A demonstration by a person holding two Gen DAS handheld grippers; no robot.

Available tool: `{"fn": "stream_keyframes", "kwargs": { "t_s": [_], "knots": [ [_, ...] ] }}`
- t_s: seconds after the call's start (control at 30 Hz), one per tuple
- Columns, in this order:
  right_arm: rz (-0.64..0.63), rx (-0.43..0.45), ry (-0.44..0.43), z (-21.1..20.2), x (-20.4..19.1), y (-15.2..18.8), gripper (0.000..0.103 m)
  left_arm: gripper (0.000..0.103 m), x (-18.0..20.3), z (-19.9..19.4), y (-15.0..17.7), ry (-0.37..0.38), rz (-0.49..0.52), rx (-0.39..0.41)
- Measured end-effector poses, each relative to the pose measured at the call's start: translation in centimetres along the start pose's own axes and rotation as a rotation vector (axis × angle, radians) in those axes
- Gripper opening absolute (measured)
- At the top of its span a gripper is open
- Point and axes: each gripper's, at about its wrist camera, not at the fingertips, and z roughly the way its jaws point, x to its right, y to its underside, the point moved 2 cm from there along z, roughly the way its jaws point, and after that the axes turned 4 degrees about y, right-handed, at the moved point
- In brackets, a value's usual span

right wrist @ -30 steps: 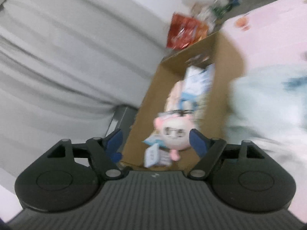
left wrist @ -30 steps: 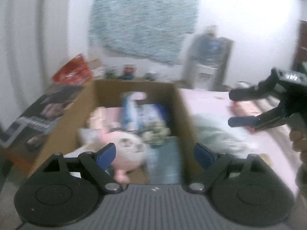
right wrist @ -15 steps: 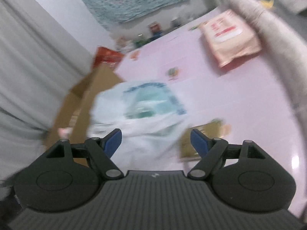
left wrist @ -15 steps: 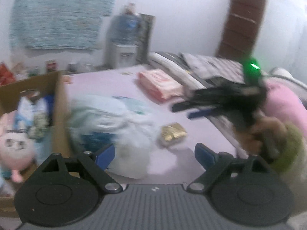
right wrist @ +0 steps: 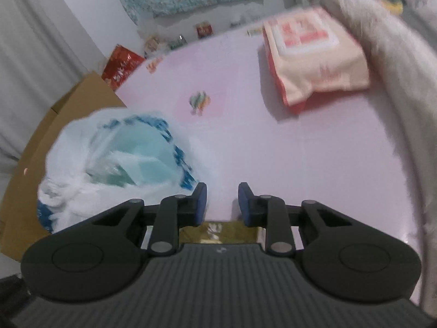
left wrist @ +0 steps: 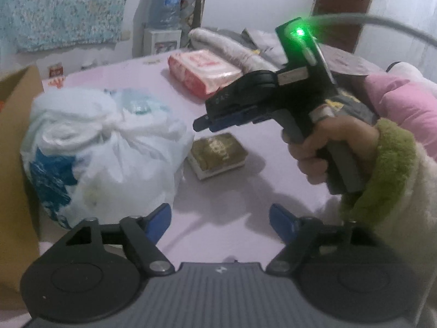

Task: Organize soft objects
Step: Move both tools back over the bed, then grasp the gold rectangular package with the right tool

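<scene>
A knotted white plastic bag with blue print (left wrist: pixel 103 147) (right wrist: pixel 117 158) lies on the pink surface, against the cardboard box (left wrist: pixel 13 142) (right wrist: pixel 54 125). To its right lies a small gold-brown packet (left wrist: pixel 217 154) (right wrist: pixel 218 231). A pink wipes pack (left wrist: pixel 202 72) (right wrist: pixel 314 52) sits farther back. My left gripper (left wrist: pixel 220 220) hovers low over bare pink surface; its jaws are closing with nothing between them. My right gripper (left wrist: pixel 202 123) (right wrist: pixel 222 202), held by a hand in a green-cuffed sleeve, hangs just above the gold packet. Its jaws are closing to a narrow gap, nothing between them.
A rolled grey blanket (left wrist: pixel 226 46) (right wrist: pixel 396 68) runs along the right side of the pink surface. A water dispenser (left wrist: pixel 164 27) and a blue patterned cloth (left wrist: pixel 62 8) stand at the back wall. A red bag (right wrist: pixel 121 64) lies behind the box.
Both views swung right from the cardboard box of plush toys to the pink surface and sank lower. The right jaws drew nearly together; the left jaws narrowed a little.
</scene>
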Motion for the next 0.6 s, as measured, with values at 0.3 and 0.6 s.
{"fn": "stream_keyframes", "kwargs": {
  "t_s": [0.3, 0.6],
  "knots": [
    [0.112, -0.103, -0.087, -2.9, 1.0, 5.0, 0.027, 0.074, -1.0, 2.1, 0.4, 0.047, -0.038, -0.062],
    [0.16, -0.062, -0.095, -4.9, 1.0, 6.6, 0.028, 0.071, -0.3, 3.6, 1.2, 0.12, -0.034, -0.127]
  ]
}}
